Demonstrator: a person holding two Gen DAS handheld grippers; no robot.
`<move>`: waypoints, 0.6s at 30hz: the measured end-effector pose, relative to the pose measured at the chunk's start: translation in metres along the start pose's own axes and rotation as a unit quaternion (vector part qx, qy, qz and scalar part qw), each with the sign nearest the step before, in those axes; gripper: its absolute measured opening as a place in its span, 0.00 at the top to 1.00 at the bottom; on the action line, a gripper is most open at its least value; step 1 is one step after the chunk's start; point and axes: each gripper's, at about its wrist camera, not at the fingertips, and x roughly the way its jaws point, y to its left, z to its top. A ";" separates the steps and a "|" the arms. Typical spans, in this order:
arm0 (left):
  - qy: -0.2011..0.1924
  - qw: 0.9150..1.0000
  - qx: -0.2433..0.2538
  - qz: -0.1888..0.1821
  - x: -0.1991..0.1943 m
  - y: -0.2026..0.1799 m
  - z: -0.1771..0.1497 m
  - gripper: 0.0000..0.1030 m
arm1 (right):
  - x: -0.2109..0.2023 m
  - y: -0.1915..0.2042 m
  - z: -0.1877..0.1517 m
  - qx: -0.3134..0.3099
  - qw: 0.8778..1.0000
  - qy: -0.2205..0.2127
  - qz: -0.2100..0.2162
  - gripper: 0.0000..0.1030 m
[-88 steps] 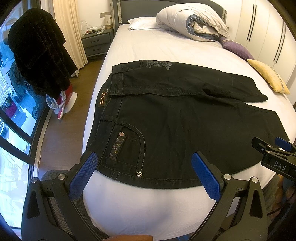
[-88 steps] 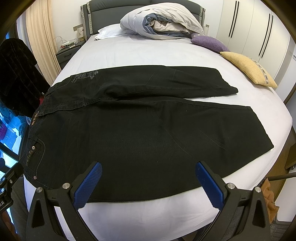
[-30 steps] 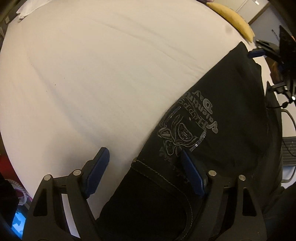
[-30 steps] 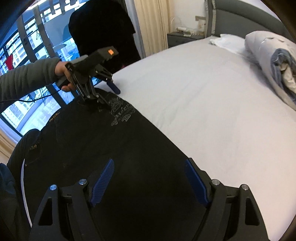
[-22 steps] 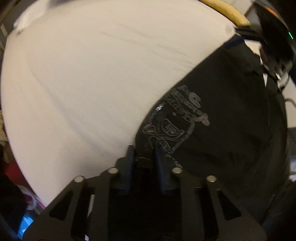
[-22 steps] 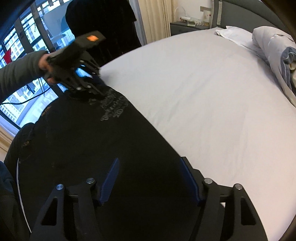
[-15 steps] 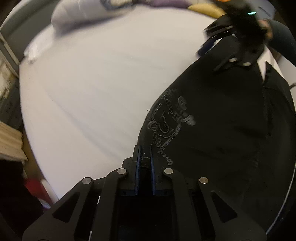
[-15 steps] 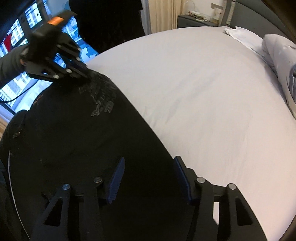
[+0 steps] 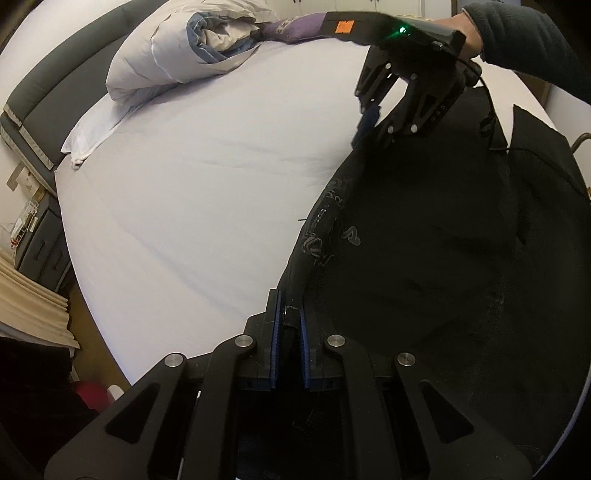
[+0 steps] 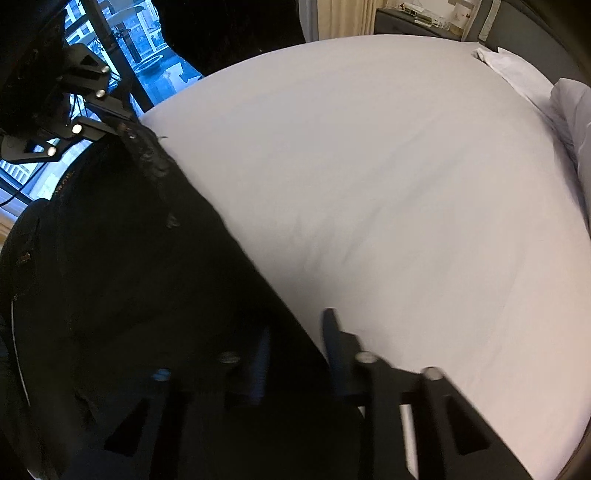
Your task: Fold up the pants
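Note:
The black pants (image 9: 424,266) lie on the white bed (image 9: 207,192), their far edge lifted. My left gripper (image 9: 288,317) is shut on the pants' waistband edge near the printed logo. In the right wrist view the pants (image 10: 122,258) fill the lower left. My right gripper (image 10: 295,347) straddles the far edge of a pant leg with its jaws close together; the image is blurred, so its grip is unclear. It also shows in the left wrist view (image 9: 373,122), at the pant leg edge. The left gripper shows in the right wrist view (image 10: 122,127), holding the cloth.
A rolled duvet (image 9: 184,59) and a purple cushion (image 9: 295,29) lie at the head of the bed. A grey headboard (image 9: 48,107), a nightstand (image 9: 37,240) and curtains (image 9: 29,306) stand beyond. A window (image 10: 147,74) lies past the bed's side.
Both grippers moved from the near side to the pants' far edge. The left jaws closed on the waistband and lifted it. The right jaws narrowed around the leg edge.

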 end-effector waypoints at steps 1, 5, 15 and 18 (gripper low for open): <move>0.000 1.000 -0.002 0.000 0.001 0.003 0.001 0.92 | -0.002 0.000 -0.001 0.001 1.000 0.003 0.000 0.88; -0.003 1.000 -0.008 0.002 0.001 -0.023 -0.006 0.93 | -0.021 -0.003 -0.007 0.033 0.999 -0.005 -0.003 0.93; -0.017 0.999 -0.027 -0.001 -0.023 -0.045 -0.015 0.93 | -0.052 -0.004 -0.044 0.285 0.953 -0.090 0.043 0.94; -0.017 1.000 -0.023 -0.006 -0.030 -0.065 -0.022 0.93 | -0.049 0.000 -0.054 0.319 0.939 -0.114 0.060 0.94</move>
